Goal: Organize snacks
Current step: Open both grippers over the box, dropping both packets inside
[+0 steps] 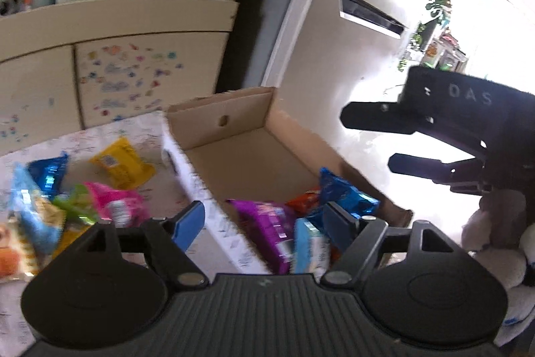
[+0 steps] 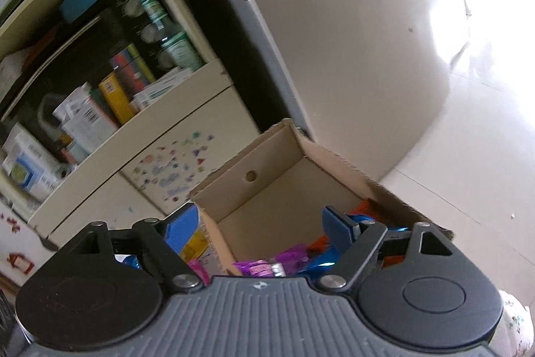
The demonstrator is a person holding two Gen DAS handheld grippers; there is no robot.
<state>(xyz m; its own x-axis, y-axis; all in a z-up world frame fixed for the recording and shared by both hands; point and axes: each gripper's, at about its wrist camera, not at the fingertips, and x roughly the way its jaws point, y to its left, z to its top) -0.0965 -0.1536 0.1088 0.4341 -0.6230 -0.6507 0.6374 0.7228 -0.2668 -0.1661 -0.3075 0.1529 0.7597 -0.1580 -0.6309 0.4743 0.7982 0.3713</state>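
Note:
An open cardboard box [image 1: 247,163] stands on a patterned cloth. A purple packet [image 1: 267,226], a blue foil packet [image 1: 344,193], an orange packet [image 1: 304,201] and a light blue packet [image 1: 309,246] lie in its near end. My left gripper [image 1: 264,219] hovers open above the box's near left wall with nothing between its pads. Left of the box lie a yellow packet [image 1: 120,163], a pink packet [image 1: 117,203] and a blue packet [image 1: 50,173]. My right gripper [image 1: 367,139] hangs open beyond the box's right wall. In its own view this gripper [image 2: 260,228] is empty above the box [image 2: 267,169] and the purple packet [image 2: 271,263].
A cream shelf unit [image 1: 117,12] with boxes and bottles stands behind the cloth, its doors covered in stickers. A fridge [image 2: 351,56] rises behind the box. Glossy floor tiles [image 2: 468,139] stretch to the right. Something soft and pale [image 1: 485,230] sits at the lower right.

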